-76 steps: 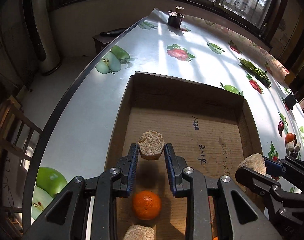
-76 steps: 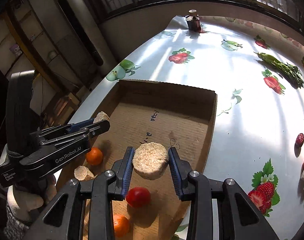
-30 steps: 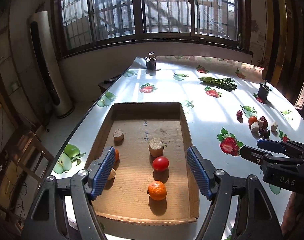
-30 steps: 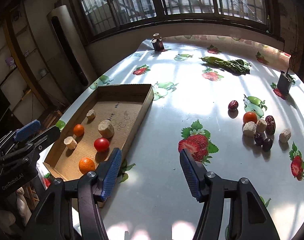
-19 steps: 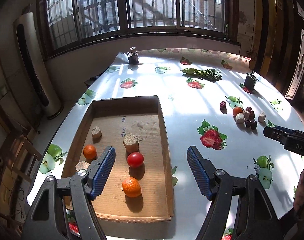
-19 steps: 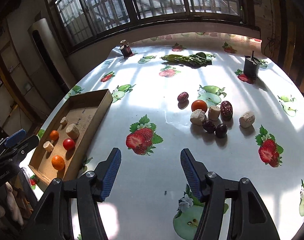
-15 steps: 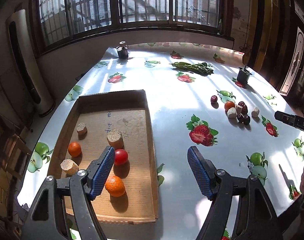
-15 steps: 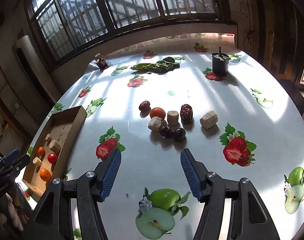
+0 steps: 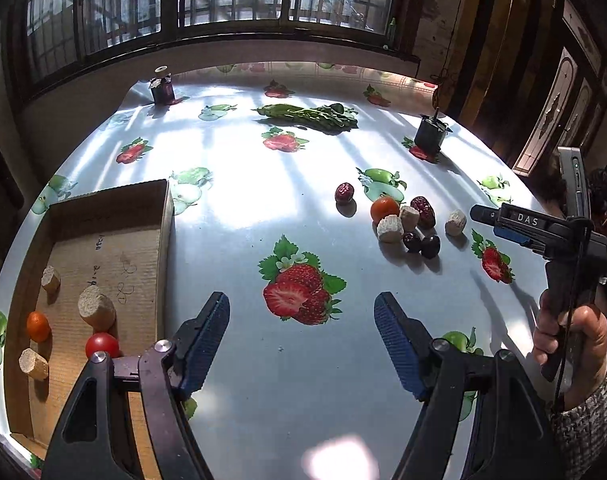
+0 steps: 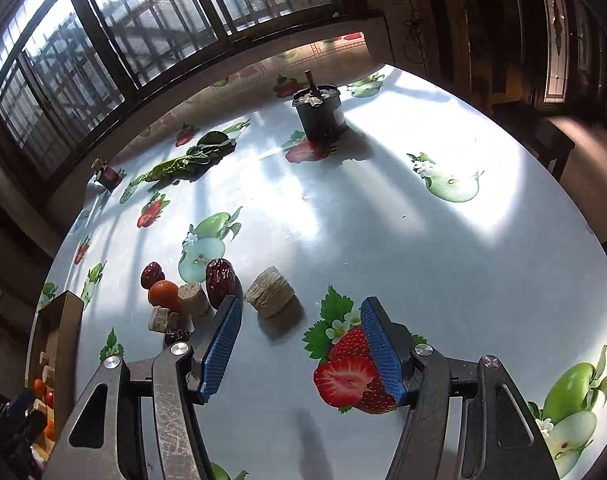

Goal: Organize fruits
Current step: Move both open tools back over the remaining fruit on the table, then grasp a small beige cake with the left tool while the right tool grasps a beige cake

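A cardboard box (image 9: 163, 216) at the table's left holds a tomato (image 9: 101, 345), an orange (image 9: 38, 326) and tan cork-like chunks (image 9: 96, 313). A pile of loose items lies mid-right: an orange (image 9: 384, 209), red dates (image 9: 422, 212), dark fruits (image 9: 421, 245) and tan chunks (image 9: 389, 229). My left gripper (image 9: 301, 344) is open and empty above a printed strawberry. My right gripper (image 10: 299, 344) is open and empty, just short of a lone tan chunk (image 10: 270, 291); the pile's orange (image 10: 163, 293) and a date (image 10: 220, 279) lie to its left.
A dark pot (image 10: 319, 111) stands at the far side, also in the left wrist view (image 9: 429, 134). Green leafy vegetables (image 9: 307, 114) and a small jar (image 9: 161, 86) lie at the back. The round table's edge (image 10: 575, 224) curves close on the right.
Both grippers let go of their tan chunks in the box and opened. Both swung right, away from the box; the right gripper came down close to the lone chunk by the pile.
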`<state>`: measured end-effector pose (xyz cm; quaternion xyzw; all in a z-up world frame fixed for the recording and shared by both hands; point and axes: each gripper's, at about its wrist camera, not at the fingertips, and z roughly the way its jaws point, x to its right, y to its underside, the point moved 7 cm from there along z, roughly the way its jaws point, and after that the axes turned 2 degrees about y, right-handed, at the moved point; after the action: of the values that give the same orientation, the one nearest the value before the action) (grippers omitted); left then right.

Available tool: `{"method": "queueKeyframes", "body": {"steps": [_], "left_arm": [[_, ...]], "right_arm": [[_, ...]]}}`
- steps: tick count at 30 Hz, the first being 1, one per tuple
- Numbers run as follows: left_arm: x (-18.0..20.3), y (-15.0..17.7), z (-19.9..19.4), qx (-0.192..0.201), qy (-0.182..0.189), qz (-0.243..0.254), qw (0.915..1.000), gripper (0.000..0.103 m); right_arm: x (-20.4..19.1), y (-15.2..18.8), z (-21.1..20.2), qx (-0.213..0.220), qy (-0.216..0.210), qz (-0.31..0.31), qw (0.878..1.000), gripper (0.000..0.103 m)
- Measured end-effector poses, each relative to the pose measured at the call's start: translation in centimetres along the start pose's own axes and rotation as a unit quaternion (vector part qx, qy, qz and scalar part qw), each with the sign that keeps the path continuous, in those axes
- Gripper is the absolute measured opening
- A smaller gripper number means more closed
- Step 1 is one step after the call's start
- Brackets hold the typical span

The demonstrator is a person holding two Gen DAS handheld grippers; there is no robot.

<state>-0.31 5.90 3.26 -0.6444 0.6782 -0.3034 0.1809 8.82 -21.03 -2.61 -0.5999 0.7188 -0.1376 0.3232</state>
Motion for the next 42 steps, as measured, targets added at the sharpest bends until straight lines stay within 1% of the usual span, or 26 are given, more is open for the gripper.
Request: {"method": "queueKeyframes", "body": {"steps": [3,6,9,11,12,14,15,16,17,18,19,20,22,23,28,31,33,35,37,40,42], "left_arm": [[1.0,-1.0,2.2,-0.007,0.02,-0.01,0.9997,0.073],[2.2,-2.1,4.4,-0.018,0.05,-0.031,0.9981,0.067],[3.7,-3.2,6.9,-0.026,0.075,-0.046,0.9958,0.066],[4.8,-3.6,8.8,-0.035,0.09,-0.054,0.9938,0.066],[5.2,-3.8,9.7,-0.042,0.098,-0.058,0.9926,0.064],[6.1,-4.0,11.4,-0.051,0.106,-0.06,0.9913,0.058],[6.4,-4.1,12.1,-0.054,0.106,-0.056,0.9913,0.053],[6.6,-4.0,12.7,-0.055,0.106,-0.052,0.9915,0.043],[6.7,-3.9,13.2,-0.058,0.106,-0.049,0.9915,0.039],[6.6,-3.7,13.7,-0.062,0.108,-0.05,0.9909,0.03],[6.6,-3.5,14.0,-0.066,0.12,-0.053,0.9892,0.029],[6.6,-3.3,14.2,-0.068,0.127,-0.055,0.9881,0.028],[6.5,-3.3,14.1,-0.057,0.123,-0.043,0.9899,0.027],[6.4,-3.3,14.1,-0.054,0.124,-0.041,0.9899,0.027],[6.4,-3.7,14.3,-0.038,0.135,-0.034,0.9895,0.028],[6.7,-3.8,14.3,-0.037,0.137,-0.021,0.9897,0.029],[6.6,-3.8,14.3,-0.046,0.149,-0.024,0.9874,0.027],[6.3,-3.7,14.3,-0.052,0.163,-0.038,0.9845,0.027],[6.2,-3.7,14.3,-0.054,0.171,-0.046,0.9828,0.027],[6.2,-3.6,14.2,-0.051,0.168,-0.045,0.9834,0.027],[6.4,-3.6,14.2,-0.046,0.162,-0.042,0.9848,0.027]], "right_arm": [[-0.8,-0.2,2.0,-0.009,-0.003,-0.001,1.0,0.066],[-1.2,0.0,3.2,-0.009,-0.003,-0.007,1.0,0.066],[-0.9,0.0,3.8,-0.009,0.0,-0.016,1.0,0.066],[-0.8,0.1,3.9,-0.005,-0.002,-0.018,1.0,0.062],[-0.8,0.0,3.9,-0.004,-0.005,-0.02,1.0,0.06],[-0.9,0.1,3.8,-0.006,-0.016,-0.02,1.0,0.052],[-0.9,0.2,3.8,-0.007,-0.019,-0.02,1.0,0.048],[-1.0,0.2,3.7,-0.007,-0.019,-0.021,1.0,0.047],[-1.0,0.2,3.7,-0.006,-0.016,-0.023,1.0,0.047],[-1.0,0.3,3.6,-0.005,-0.015,-0.026,1.0,0.046],[-1.1,0.3,3.5,-0.004,-0.013,-0.03,0.999,0.044],[-1.1,0.3,3.4,-0.002,-0.009,-0.034,0.999,0.043],[-1.2,0.2,3.1,0.002,0.002,-0.042,0.999,0.039],[-1.1,0.2,3.1,0.004,0.007,-0.044,0.999,0.039],[-1.0,0.4,3.5,-0.005,-0.01,-0.03,0.999,0.039],[-1.2,0.6,3.8,-0.006,-0.015,-0.025,1.0,0.039],[-1.4,0.7,3.7,-0.001,-0.003,-0.035,0.999,0.039],[-1.5,0.8,3.7,0.005,0.009,-0.04,0.999,0.037],[-1.7,0.9,3.7,0.008,0.012,-0.046,0.999,0.033],[-1.9,0.9,3.8,0.009,0.015,-0.055,0.998,0.033],[-1.9,0.7,4.0,0.012,0.01,-0.047,0.999,0.033]]}}
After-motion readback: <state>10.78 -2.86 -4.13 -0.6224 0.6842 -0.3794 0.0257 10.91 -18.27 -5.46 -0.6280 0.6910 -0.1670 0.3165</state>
